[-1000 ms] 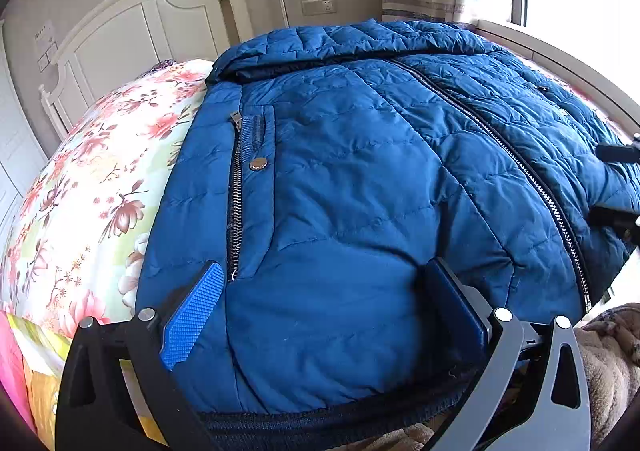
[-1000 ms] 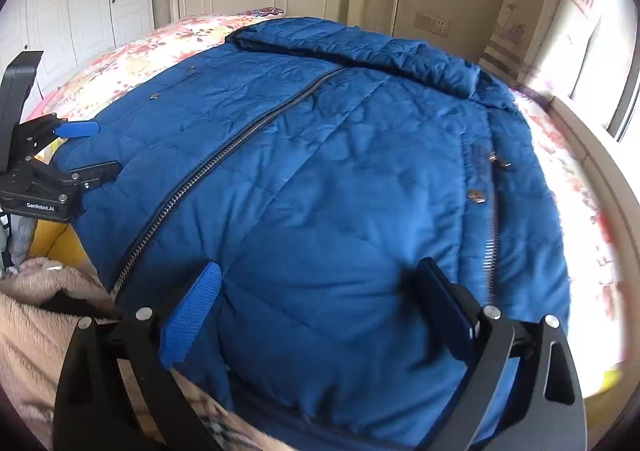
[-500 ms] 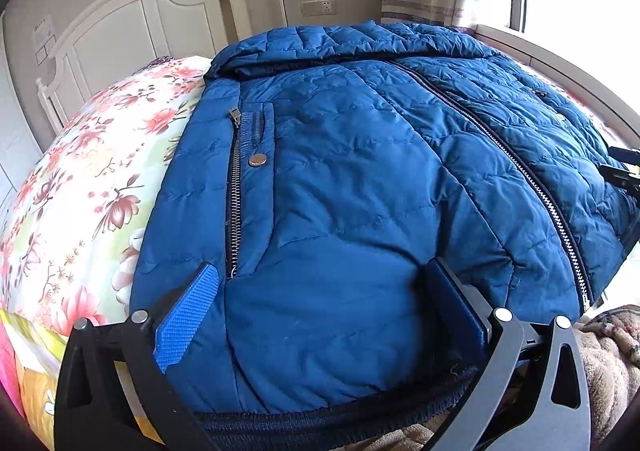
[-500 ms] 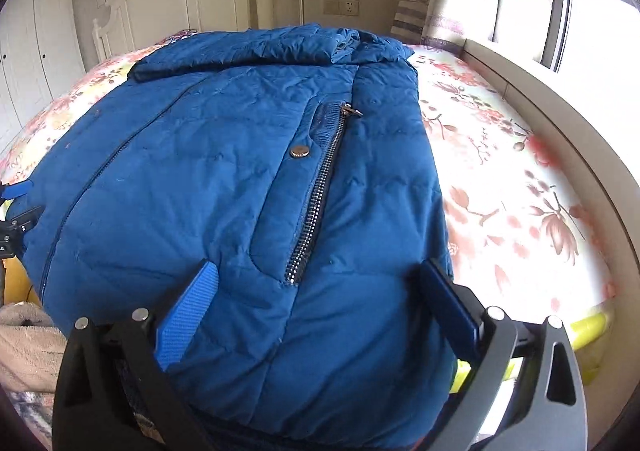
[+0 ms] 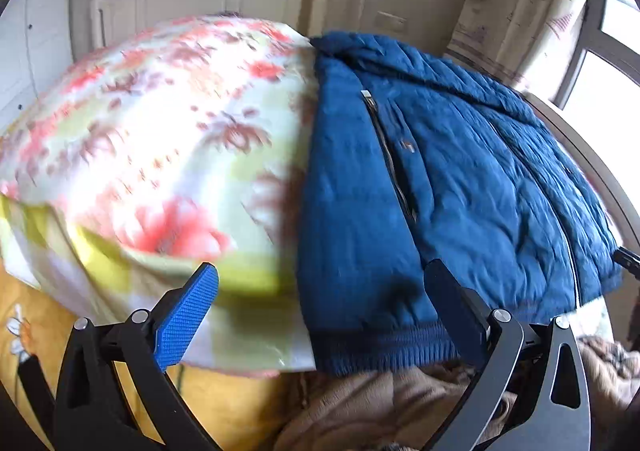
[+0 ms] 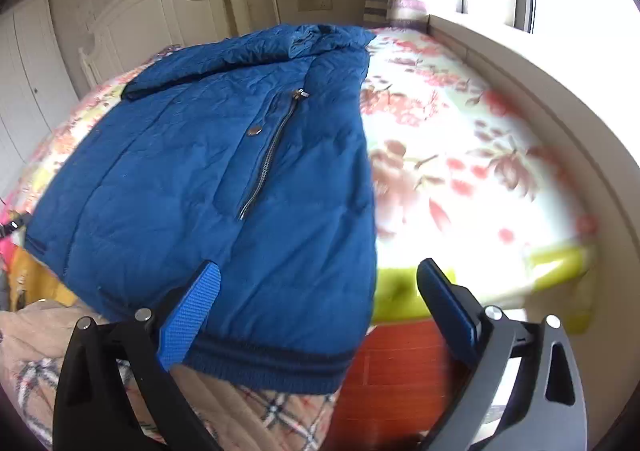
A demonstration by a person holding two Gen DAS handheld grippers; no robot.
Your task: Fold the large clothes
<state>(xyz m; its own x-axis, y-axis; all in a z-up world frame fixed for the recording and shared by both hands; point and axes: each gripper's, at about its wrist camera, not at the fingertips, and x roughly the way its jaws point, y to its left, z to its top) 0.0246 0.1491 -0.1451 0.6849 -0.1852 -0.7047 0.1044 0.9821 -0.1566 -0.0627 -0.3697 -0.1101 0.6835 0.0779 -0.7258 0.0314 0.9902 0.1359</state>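
Note:
A blue quilted jacket (image 5: 460,187) lies flat on a floral bedspread (image 5: 152,139), front up and zipped, its ribbed hem (image 5: 384,347) at the near edge of the bed. My left gripper (image 5: 320,307) is open and empty, just off the hem's left corner. In the right wrist view the jacket (image 6: 208,179) fills the left half, with its hem (image 6: 272,363) hanging over the bed's edge. My right gripper (image 6: 316,303) is open and empty, straddling the hem's right corner.
A white headboard (image 6: 168,7) stands at the far end. A window ledge (image 6: 520,67) runs along the bed's right side. A beige plaid blanket (image 6: 248,411) lies below the bed's near edge, beside a red-orange surface (image 6: 392,371).
Both grippers have swung outward: the left from over the jacket's front to its left edge, the right to its right edge. Both stay open.

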